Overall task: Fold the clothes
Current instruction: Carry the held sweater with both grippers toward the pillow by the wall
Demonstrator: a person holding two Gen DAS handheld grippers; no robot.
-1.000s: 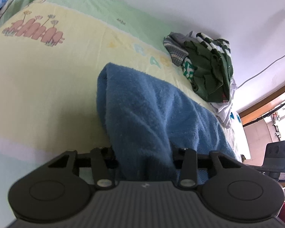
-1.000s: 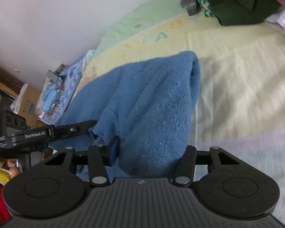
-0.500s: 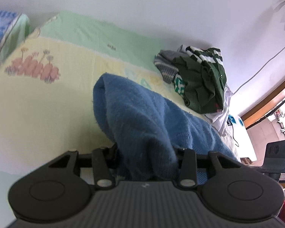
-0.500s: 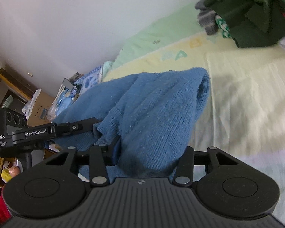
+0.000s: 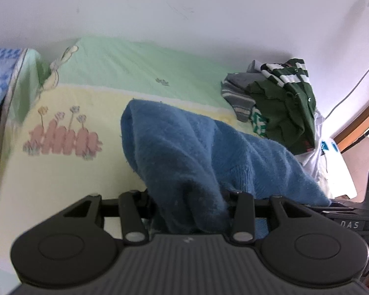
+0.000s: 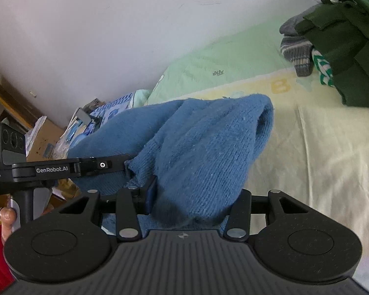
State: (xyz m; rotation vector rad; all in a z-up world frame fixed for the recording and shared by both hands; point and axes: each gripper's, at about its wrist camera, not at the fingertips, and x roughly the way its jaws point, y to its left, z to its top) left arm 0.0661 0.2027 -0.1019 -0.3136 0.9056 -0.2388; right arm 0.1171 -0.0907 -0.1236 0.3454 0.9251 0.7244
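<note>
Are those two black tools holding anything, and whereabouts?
Both the left tool and right tool pinch the blue knitted sweater along one edge, lifting it above the bed.

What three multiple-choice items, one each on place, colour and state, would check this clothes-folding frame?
1. Where is the pile of unfolded clothes?
A. On the floor
B. On the bed by the wall, beyond the blue sweater
C. Under the sweater

2. What colour is the topmost garment in that pile?
A. Dark green with white stripes
B. Red
C. Yellow

3. How do the left gripper and right gripper stand?
A. Both open and empty
B. Only the left one holds cloth
C. Each has its jaws shut on the sweater

Answers:
1 B: the pile sits on the bed sheet against the white wall, past the sweater.
2 A: green cloth with white bands lies on top.
3 C: blue knit bunches between the jaws in each wrist view.
</note>
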